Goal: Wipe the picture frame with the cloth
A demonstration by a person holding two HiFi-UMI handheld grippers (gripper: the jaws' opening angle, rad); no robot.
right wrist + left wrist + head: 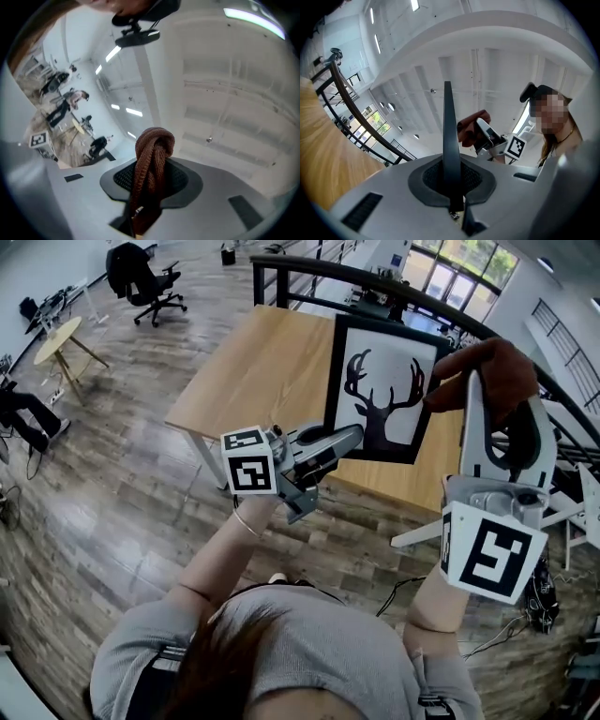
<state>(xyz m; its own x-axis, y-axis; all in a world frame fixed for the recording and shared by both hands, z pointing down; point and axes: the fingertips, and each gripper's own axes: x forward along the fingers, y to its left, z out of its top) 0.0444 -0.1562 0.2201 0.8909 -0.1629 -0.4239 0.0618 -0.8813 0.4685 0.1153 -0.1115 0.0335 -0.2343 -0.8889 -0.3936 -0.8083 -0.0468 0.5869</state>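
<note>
Wiping looks about to begin. The left tongs [354,437] are clamped on the lower edge of the picture frame [394,352] and hold it upright above the desk [253,371]. The right tongs [474,390] are closed on the bunched brown cloth [492,362] at the frame's right edge; whether it touches is unclear. Next, I judge, the cloth must press on the frame's face and sweep across while the left holds steady. Count: one frame, one cloth, one desk, two tongs.

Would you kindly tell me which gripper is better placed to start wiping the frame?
The right gripper: it grips the cloth beside the picture frame, which the left gripper holds up.
</note>
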